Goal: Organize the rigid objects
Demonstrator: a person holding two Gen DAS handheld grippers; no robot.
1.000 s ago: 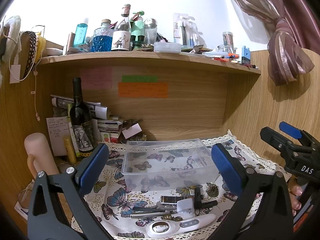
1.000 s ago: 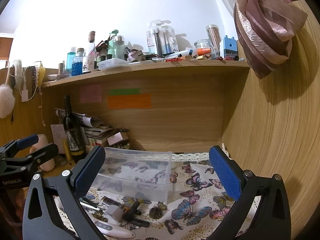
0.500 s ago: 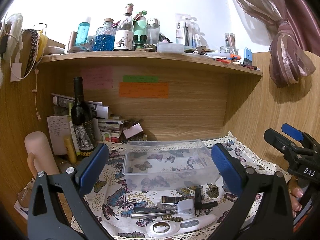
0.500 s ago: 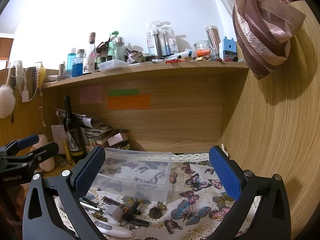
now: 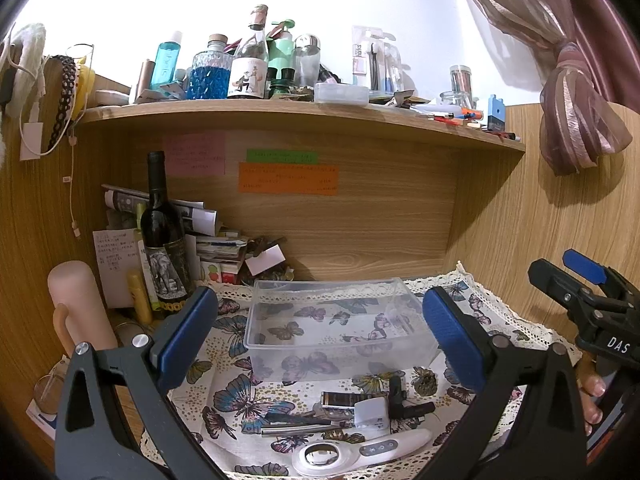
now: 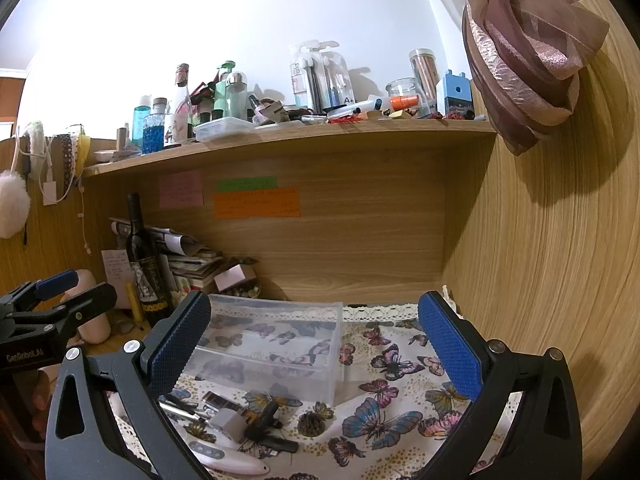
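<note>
While both grippers gape, clear bin holds nothing.

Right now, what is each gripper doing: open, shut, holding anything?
Left gripper: open, fingers spread wide, holding nothing.
Right gripper: open, fingers spread wide, holding nothing.

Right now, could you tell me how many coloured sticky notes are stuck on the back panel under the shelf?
3: a pink note on the left, a green strip beside it, and an orange note just below the green.
</note>
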